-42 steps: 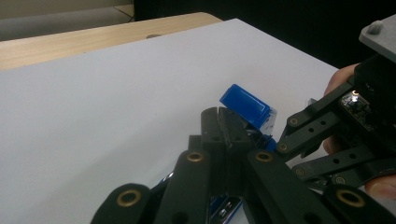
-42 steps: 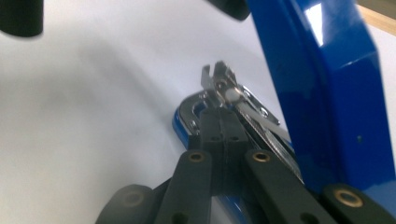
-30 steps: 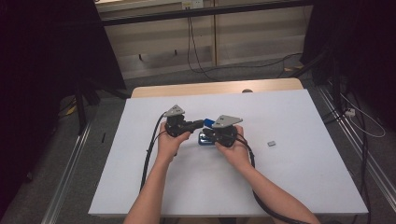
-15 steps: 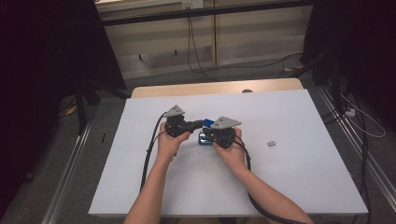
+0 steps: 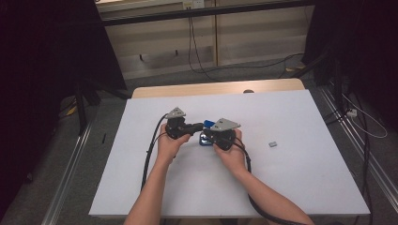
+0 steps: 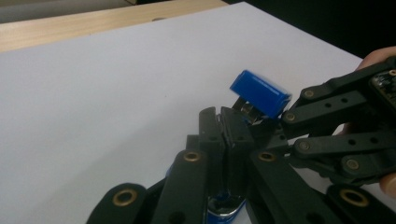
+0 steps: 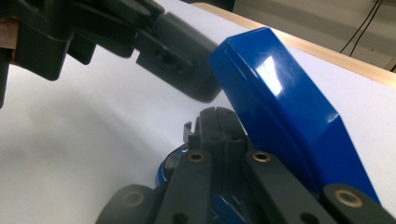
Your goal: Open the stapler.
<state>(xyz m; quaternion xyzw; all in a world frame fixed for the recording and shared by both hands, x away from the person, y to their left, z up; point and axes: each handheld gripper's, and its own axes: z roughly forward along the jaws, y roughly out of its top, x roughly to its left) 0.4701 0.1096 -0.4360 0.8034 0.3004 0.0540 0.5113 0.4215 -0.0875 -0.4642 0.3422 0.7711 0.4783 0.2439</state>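
Note:
A blue stapler lies mid-table between my two grippers, its blue lid swung up and open. In the left gripper view, my left gripper has its jaws pressed together beside the stapler's metal track, with blue plastic showing under its linkage. The right gripper comes in from the right there. In the right gripper view, my right gripper is likewise shut low on the stapler, with the raised lid just to its right. The left gripper is close above it.
A small grey object lies on the white table to the right of the hands. A wooden strip runs along the far edge. Cables trail from both grippers toward the person.

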